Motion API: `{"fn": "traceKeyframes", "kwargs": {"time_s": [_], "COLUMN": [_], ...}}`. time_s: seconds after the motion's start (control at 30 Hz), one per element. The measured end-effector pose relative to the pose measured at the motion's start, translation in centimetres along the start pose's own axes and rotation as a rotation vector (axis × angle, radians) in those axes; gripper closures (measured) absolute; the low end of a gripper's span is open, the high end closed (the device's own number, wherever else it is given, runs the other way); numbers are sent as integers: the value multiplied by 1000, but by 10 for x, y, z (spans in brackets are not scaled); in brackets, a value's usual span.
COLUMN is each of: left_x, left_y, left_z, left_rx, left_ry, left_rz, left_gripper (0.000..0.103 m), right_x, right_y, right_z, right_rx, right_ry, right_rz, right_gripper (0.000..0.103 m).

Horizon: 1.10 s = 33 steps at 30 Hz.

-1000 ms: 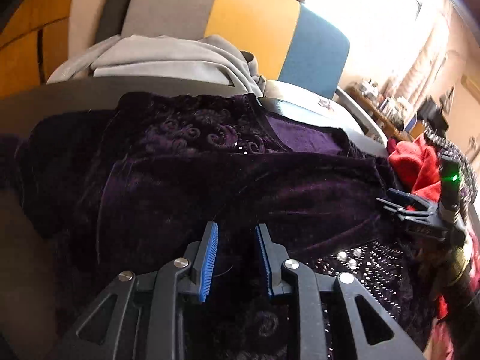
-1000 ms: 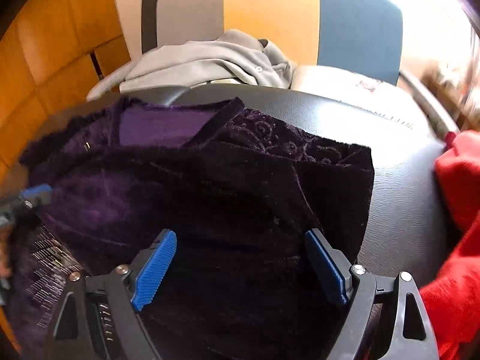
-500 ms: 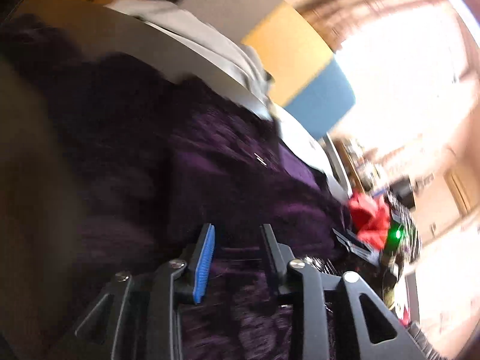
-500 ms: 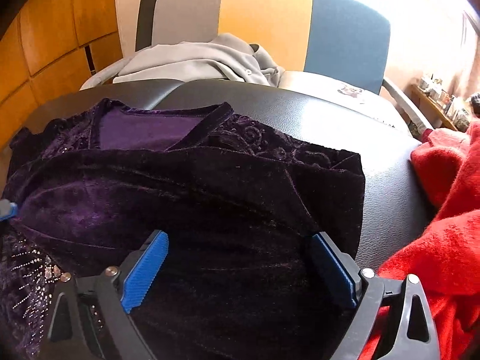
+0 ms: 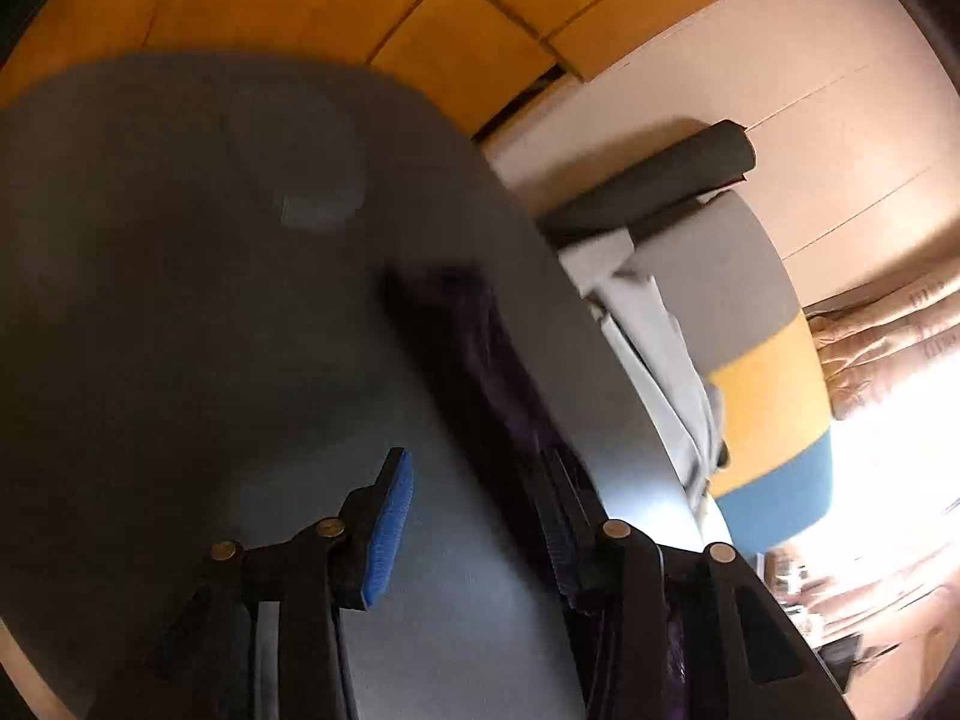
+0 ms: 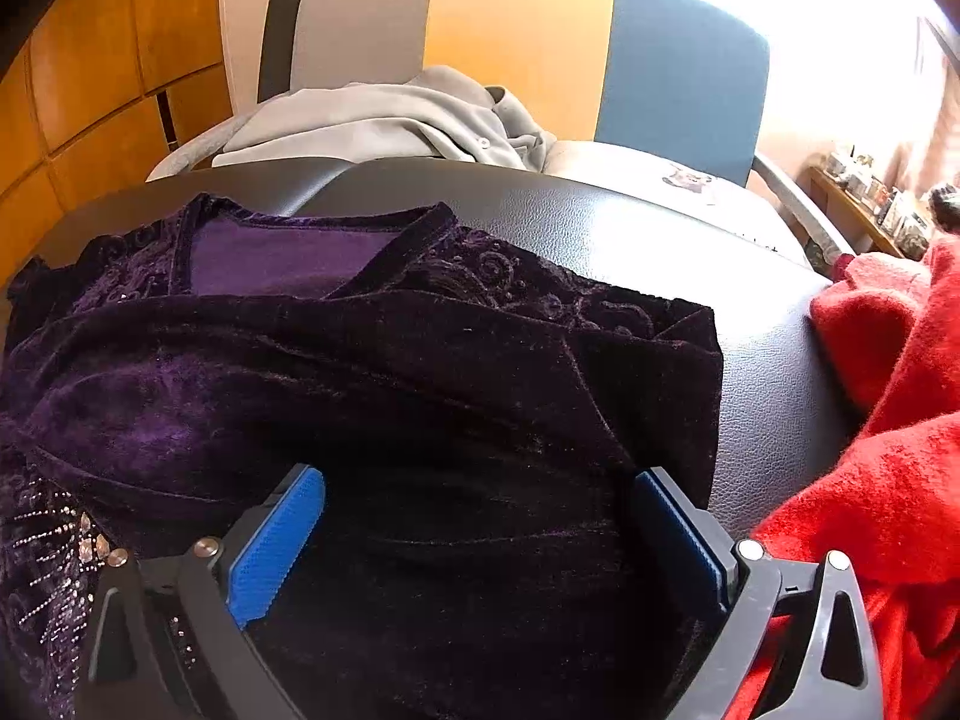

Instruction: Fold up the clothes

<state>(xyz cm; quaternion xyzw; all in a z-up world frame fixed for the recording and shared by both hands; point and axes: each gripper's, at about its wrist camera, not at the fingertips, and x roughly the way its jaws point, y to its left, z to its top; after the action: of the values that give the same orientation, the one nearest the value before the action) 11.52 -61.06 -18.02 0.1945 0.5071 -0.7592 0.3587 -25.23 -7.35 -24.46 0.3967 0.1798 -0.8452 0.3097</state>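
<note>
On black seat (image 6: 690, 240) we see purple dress (image 6: 390, 384); our right gripper (image 6: 474, 534) gapes over it, left gripper (image 5: 474, 516) released too.

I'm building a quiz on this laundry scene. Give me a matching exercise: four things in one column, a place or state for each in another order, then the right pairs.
Things:
1. purple velvet top
2. red garment
3. grey garment
4. right gripper

Places or states:
A. on the chair seat behind the black surface
B. open, jaws wide apart over dark velvet
C. spread on the black surface, neckline at the far side
D. bunched at the right edge

Pairs: 1-C, 2-D, 3-A, 4-B
</note>
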Motion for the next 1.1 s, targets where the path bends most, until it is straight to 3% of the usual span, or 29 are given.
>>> {"fn": "traceKeyframes", "kwargs": {"time_s": [0.17, 0.37, 0.53, 0.57, 0.63, 0.67, 0.7, 0.73, 0.77, 0.93, 1.0, 1.1], "left_x": [40, 110, 148, 152, 156, 155, 156, 158, 159, 115, 91, 44], "left_y": [-38, -76, -80, -78, -73, -71, -70, -71, -72, -89, -106, -144], "left_z": [49, 70, 71, 72, 72, 69, 66, 63, 60, 69, 76, 77], "left_rx": [187, 387, 456, 444, 416, 409, 412, 421, 418, 263, 231, 276], "left_ry": [34, 152, 203, 210, 224, 225, 223, 220, 213, 59, -5, -76], "left_rz": [103, 289, 510, 519, 495, 478, 460, 441, 423, 110, -49, -313], "left_gripper": [60, 51, 51, 51, 51, 56, 65, 89, 99, 100, 100, 100], "right_x": [0, 0, 0, 0, 1, 1, 1, 1, 1, 2, 2, 2], "right_y": [-1, -2, -4, -4, -3, -3, -3, -3, -3, -3, -3, -3], "right_z": [0, 1, 1, 1, 1, 1, 1, 1, 2, 2, 2, 2], "right_rx": [0, -2, -3, -2, -1, 0, 2, 4, 4, 7, 9, 11], "right_ry": [1, 3, 3, 3, 3, 3, 3, 3, 3, 3, 3, 1], "right_rz": [-1, 1, 4, 4, 3, 3, 3, 3, 3, 1, 1, 2], "right_gripper": [0, 0, 0, 0, 0, 0, 0, 0, 0, 0, 0, 0]}}
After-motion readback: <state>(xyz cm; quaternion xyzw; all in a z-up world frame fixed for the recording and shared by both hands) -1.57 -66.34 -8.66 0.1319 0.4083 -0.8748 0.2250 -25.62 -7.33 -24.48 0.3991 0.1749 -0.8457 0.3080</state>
